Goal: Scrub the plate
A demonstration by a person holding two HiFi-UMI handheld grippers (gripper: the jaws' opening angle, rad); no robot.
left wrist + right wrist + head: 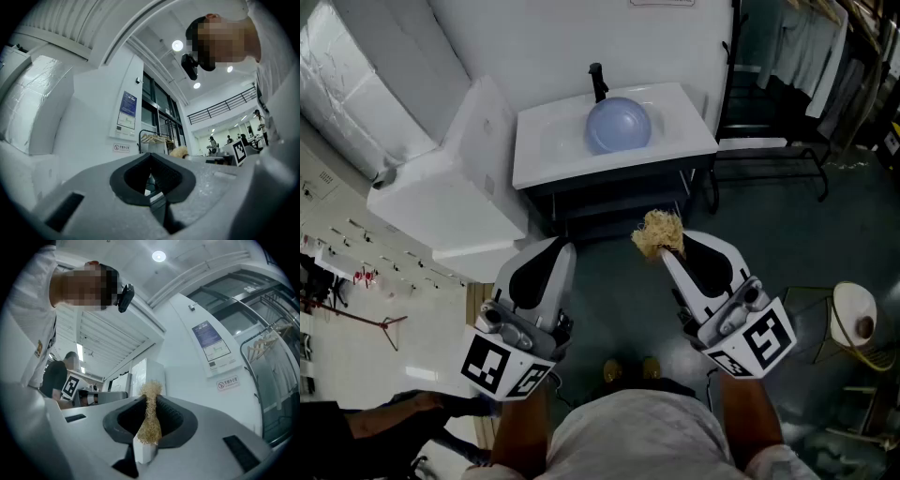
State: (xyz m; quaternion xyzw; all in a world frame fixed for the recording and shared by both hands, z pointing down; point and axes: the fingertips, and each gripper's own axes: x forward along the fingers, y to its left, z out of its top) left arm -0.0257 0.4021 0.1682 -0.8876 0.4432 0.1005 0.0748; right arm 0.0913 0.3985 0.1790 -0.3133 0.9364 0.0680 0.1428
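Both tools hang well short of the sink (546, 161), where the blue plate (618, 125) lies: right tool (667, 253) clamped on a fibrous scrubber (658, 232), left tool (562, 247) closed and empty, so best to carry the scrubber forward and press it flat on the plate.

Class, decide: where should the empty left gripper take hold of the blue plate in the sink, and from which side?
Probably the rim at its near left edge, coming from the front. The blue plate is round and smooth, so only the rim suits two jaws; the black tap stands just behind it, blocking the far side.
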